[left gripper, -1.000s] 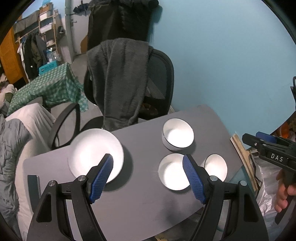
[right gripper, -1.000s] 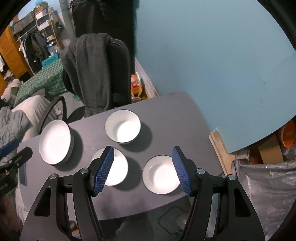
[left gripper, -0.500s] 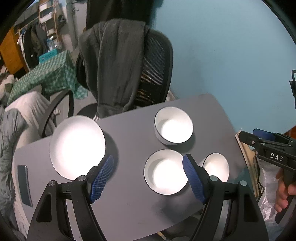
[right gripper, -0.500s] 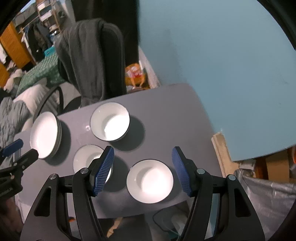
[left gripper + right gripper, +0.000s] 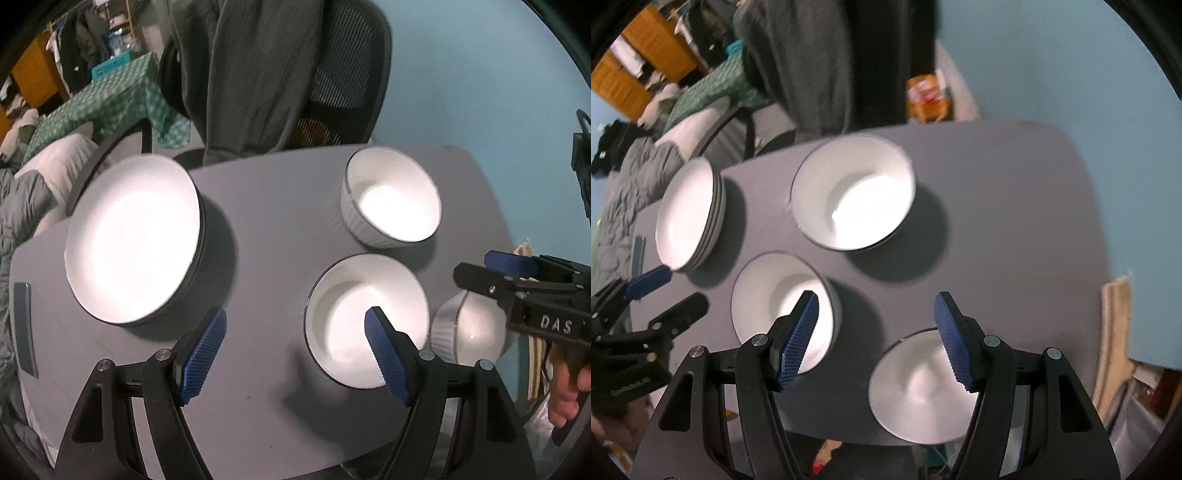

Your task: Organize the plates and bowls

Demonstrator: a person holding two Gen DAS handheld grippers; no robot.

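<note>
A stack of white plates sits at the left of the grey table; it also shows in the right wrist view. Three white bowls stand to its right: a far bowl, a middle bowl and a near right bowl. My left gripper is open and empty, above the table between the plates and the middle bowl. My right gripper is open and empty, above the gap between the middle and near right bowls.
An office chair draped with a dark garment stands behind the table. A dark flat object lies at the table's left edge. A blue wall is at the right. A green checked cloth lies at the back left.
Both grippers have moved lower and closer to the table, so the dishes look larger. The jaws stay open. No dish has moved.
</note>
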